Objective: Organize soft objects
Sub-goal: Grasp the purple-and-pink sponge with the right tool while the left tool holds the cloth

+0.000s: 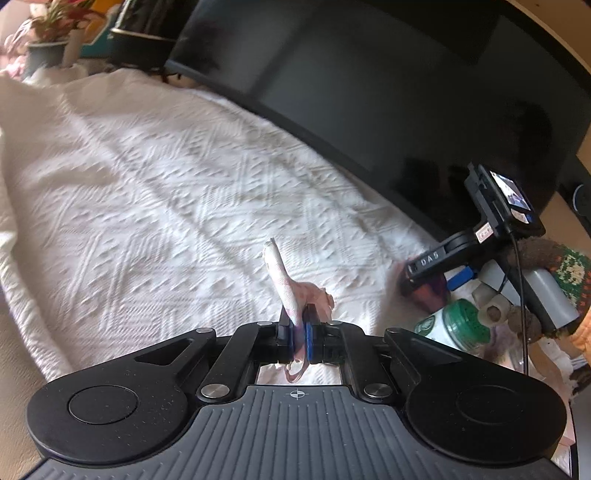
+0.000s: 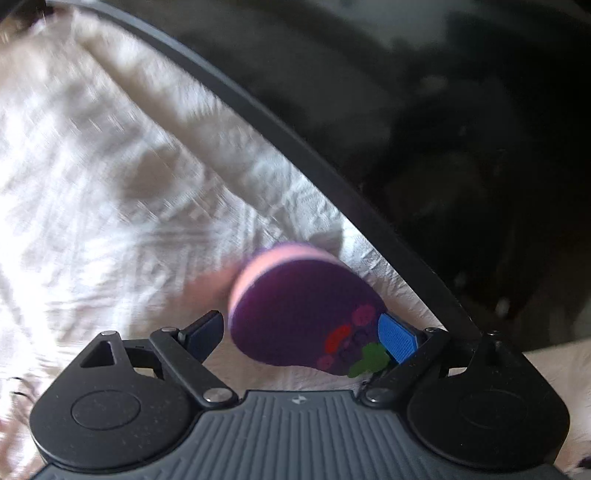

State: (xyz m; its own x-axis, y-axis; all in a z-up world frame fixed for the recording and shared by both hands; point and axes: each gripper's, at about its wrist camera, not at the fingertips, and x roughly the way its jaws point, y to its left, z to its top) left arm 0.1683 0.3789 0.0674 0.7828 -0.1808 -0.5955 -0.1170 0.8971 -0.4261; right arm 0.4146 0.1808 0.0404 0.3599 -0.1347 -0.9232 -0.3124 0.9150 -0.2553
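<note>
My left gripper (image 1: 298,325) is shut on a small pale pink patterned cloth (image 1: 286,280), whose free end sticks up above the white textured bedspread (image 1: 147,177). My right gripper (image 2: 301,334) is open, with a purple sock (image 2: 295,314) with a pink band and a stitched motif lying between its fingers, against the right blue pad (image 2: 397,341). The left finger (image 2: 205,334) stands apart from the sock. The right gripper also shows in the left wrist view (image 1: 428,280), low over the bedspread's right end.
A large dark glossy surface (image 1: 406,92) borders the bedspread at the back. A green-lidded jar (image 1: 456,326), a knitted brown and green soft item (image 1: 565,266) and other small things lie at the right. Potted plants (image 1: 51,33) stand far left.
</note>
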